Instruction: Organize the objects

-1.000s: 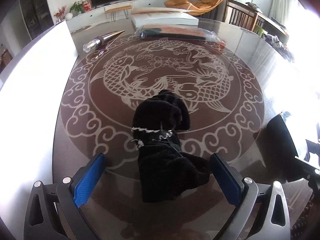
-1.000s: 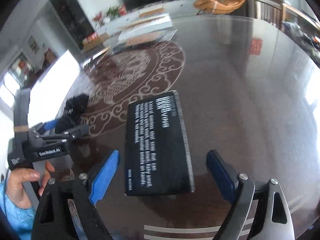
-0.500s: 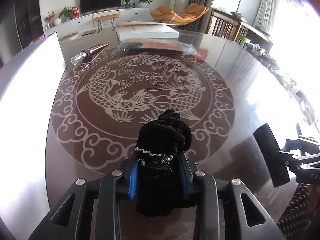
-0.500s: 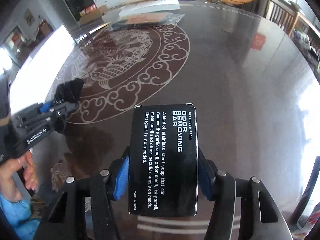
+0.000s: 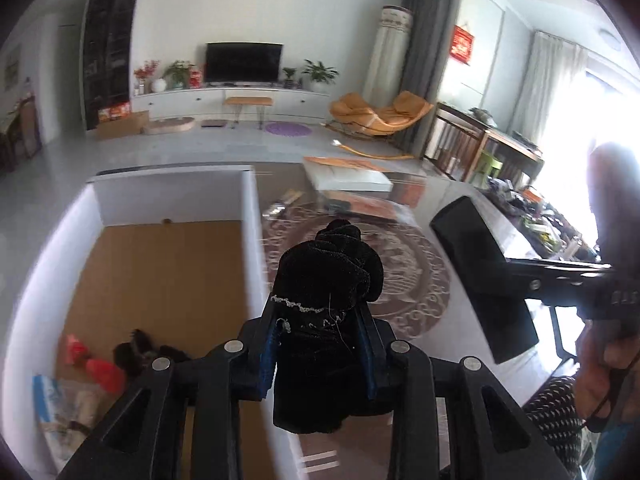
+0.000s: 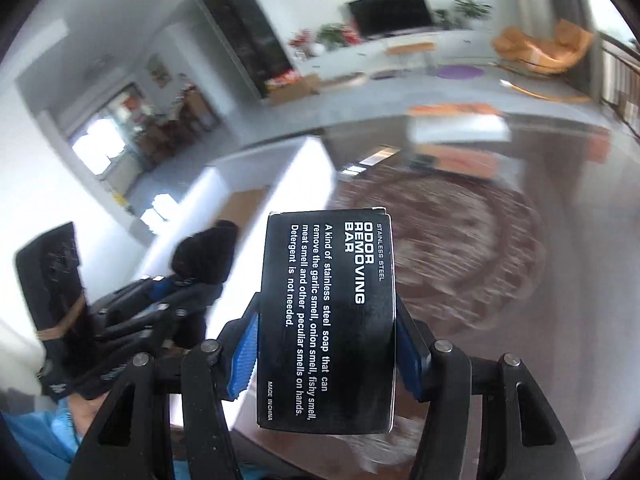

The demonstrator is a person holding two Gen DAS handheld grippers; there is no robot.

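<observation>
1. The left gripper (image 5: 320,354) was clamped on a black velvet pouch (image 5: 326,288), its blue pads pressing both sides just below a thin silvery cord around the pouch's neck.
2. The pouch stood upright between the jaws, held in the air above the inner wall of a white box (image 5: 250,216).
3. The right gripper (image 6: 326,354) was closed on a black carton (image 6: 328,320) printed "Odor Removing Bar", gripped across its long sides and lifted clear of the table (image 6: 560,340).
4. From the left wrist view the carton (image 5: 480,276) showed as a dark slab on the right, with a hand (image 5: 600,376) behind it.
5. The white box sat at the table's left edge; its brown floor held a few small things, red and dark, too blurred to name.
6. Farther back on the patterned table lay a flat white box (image 5: 348,176) and an orange packet (image 5: 372,208).
</observation>
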